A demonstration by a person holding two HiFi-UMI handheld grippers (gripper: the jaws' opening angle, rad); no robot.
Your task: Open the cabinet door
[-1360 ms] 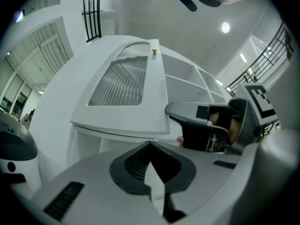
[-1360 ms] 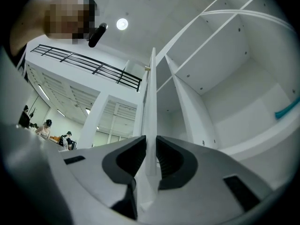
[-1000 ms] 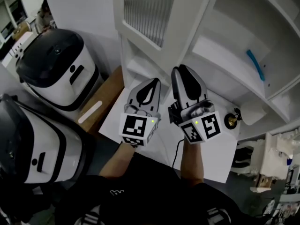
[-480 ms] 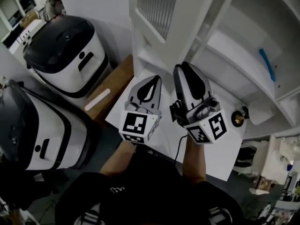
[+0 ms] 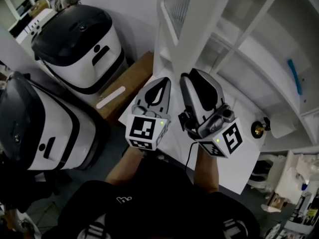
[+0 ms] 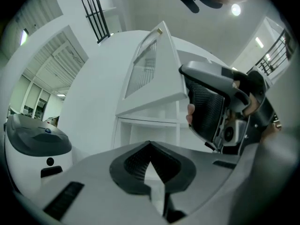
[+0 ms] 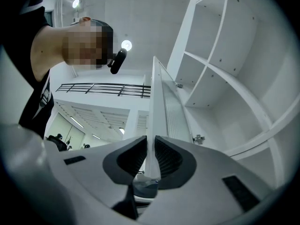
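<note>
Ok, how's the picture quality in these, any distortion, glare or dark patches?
Head view: dim and a little soft, white cabinet door bright against the dark clothing below. Left gripper view: heavy fisheye, black corners, a ceiling light flaring. Right gripper view: same fisheye, bowing the shelves into curves.

A white table (image 5: 235, 169) fills the centre; a small brass-coloured piece (image 5: 258, 129) stands on it at 3 o'clock. At 10 o'clock a brown wooden board (image 5: 132, 85) carries a flat white strip (image 5: 110, 97). At 2 o'clock a blue object (image 5: 295, 76) lies on a white shelf (image 5: 261, 56).
</note>
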